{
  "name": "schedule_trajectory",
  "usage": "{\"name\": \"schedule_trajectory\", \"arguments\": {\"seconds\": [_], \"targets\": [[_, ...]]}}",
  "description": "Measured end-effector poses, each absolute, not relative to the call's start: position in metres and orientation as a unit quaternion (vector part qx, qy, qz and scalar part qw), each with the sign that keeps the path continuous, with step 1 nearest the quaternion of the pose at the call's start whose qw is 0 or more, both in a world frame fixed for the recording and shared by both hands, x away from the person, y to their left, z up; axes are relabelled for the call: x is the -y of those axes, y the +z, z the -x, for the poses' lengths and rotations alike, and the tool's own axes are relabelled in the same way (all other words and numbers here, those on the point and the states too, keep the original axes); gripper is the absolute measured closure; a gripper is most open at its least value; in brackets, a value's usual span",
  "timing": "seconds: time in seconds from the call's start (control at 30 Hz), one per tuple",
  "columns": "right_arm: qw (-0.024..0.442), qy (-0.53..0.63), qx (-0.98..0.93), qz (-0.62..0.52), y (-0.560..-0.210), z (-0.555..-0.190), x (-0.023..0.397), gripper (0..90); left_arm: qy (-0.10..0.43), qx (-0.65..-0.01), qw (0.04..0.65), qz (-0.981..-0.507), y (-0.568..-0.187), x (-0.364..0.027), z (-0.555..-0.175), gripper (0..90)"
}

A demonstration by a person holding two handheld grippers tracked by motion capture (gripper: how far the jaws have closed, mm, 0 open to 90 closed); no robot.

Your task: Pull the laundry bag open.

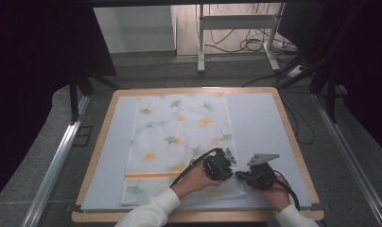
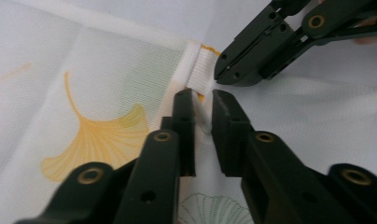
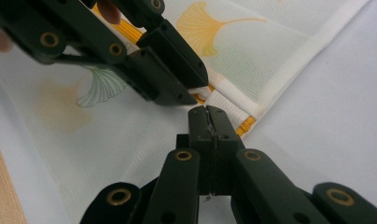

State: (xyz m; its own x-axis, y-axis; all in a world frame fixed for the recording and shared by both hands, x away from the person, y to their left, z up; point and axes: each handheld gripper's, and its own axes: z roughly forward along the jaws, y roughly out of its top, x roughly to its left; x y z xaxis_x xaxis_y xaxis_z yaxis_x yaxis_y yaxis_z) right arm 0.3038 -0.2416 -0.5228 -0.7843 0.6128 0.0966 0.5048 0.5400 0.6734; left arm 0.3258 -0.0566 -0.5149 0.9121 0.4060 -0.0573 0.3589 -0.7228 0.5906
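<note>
A white cloth (image 1: 179, 142) printed with ginkgo leaves is seen in the high view spread lengthwise on a pale blue mat (image 1: 260, 127) covering the wooden tabletop (image 1: 100, 142). It runs from 12 o'clock down to 6 o'clock, slightly left of centre, with an orange stripe (image 1: 149, 175) crossing its near end. At the cloth's 5 o'clock corner both grippers are gathered.

The left gripper (image 1: 223, 165) is held by a hand (image 1: 196, 178) that enters from 6 o'clock in a white sleeve (image 1: 151, 212), the forearm angled toward 1 o'clock. Its own view supplies what the high view cannot: the left gripper (image 2: 203, 109) has its jaws narrowly parted, a thin ridge of cloth (image 2: 102, 93) standing between them, though whether the fabric is truly pinched cannot be told. A folded hem with an orange edge (image 2: 199, 70) lies just beyond the tips, and a yellow ginkgo leaf (image 2: 95, 140) is seen at 9 o'clock.

The right gripper (image 1: 243, 176) is held by the right hand (image 1: 273, 193) at 5 o'clock, pointing toward 9 o'clock, close beside the left one. In the right gripper view its jaws (image 3: 208, 122) are pressed together, tips resting at the hem of the cloth (image 3: 130, 126); a bit of fabric appears clamped between them. The left gripper (image 3: 191, 86) is seen across from it at 11 o'clock, and the wooden tabletop edge (image 3: 2, 191) shows at 8 o'clock.
</note>
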Motion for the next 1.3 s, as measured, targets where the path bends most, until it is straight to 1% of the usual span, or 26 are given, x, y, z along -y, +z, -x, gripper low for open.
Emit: {"name": "schedule_trajectory", "arguments": {"seconds": [0.3, 0.47, 0.7, 0.87, 0.93, 1.03, 1.1, 1.2, 1.23, 1.3], "targets": [[0.075, 0.357, -0.874, -0.320, -0.523, -0.304, 0.241, 89.4, 0.058, -0.214, 0.307, -0.926, -0.515, 0.057, -0.323, 90.0], [0.075, 0.353, -0.874, -0.324, -0.522, -0.304, 0.241, 89.5, 0.038, -0.232, 0.310, -0.921, -0.515, 0.051, -0.327, 90.0], [0.077, 0.351, -0.875, -0.324, -0.522, -0.304, 0.240, 89.6, 0.046, -0.229, 0.307, -0.922, -0.514, 0.051, -0.325, 90.0], [0.077, 0.348, -0.875, -0.327, -0.522, -0.304, 0.239, 89.7, 0.040, -0.242, 0.313, -0.918, -0.515, 0.047, -0.325, 90.0], [0.079, 0.347, -0.876, -0.326, -0.521, -0.303, 0.239, 89.8, 0.038, -0.238, 0.305, -0.921, -0.514, 0.044, -0.326, 90.0], [0.080, 0.346, -0.876, -0.326, -0.521, -0.303, 0.238, 89.8, 0.039, -0.240, 0.310, -0.919, -0.515, 0.042, -0.326, 90.0], [0.080, 0.346, -0.877, -0.325, -0.521, -0.303, 0.239, 89.7, 0.045, -0.227, 0.307, -0.923, -0.515, 0.041, -0.327, 90.0], [0.078, 0.348, -0.875, -0.327, -0.522, -0.304, 0.239, 89.7, 0.044, -0.226, 0.321, -0.919, -0.517, 0.042, -0.327, 90.0], [0.078, 0.348, -0.875, -0.326, -0.522, -0.304, 0.239, 89.7, 0.048, -0.223, 0.324, -0.918, -0.517, 0.043, -0.327, 89.2], [0.078, 0.349, -0.875, -0.326, -0.522, -0.304, 0.239, 89.7, 0.044, -0.218, 0.328, -0.918, -0.517, 0.045, -0.327, 83.6]]}}
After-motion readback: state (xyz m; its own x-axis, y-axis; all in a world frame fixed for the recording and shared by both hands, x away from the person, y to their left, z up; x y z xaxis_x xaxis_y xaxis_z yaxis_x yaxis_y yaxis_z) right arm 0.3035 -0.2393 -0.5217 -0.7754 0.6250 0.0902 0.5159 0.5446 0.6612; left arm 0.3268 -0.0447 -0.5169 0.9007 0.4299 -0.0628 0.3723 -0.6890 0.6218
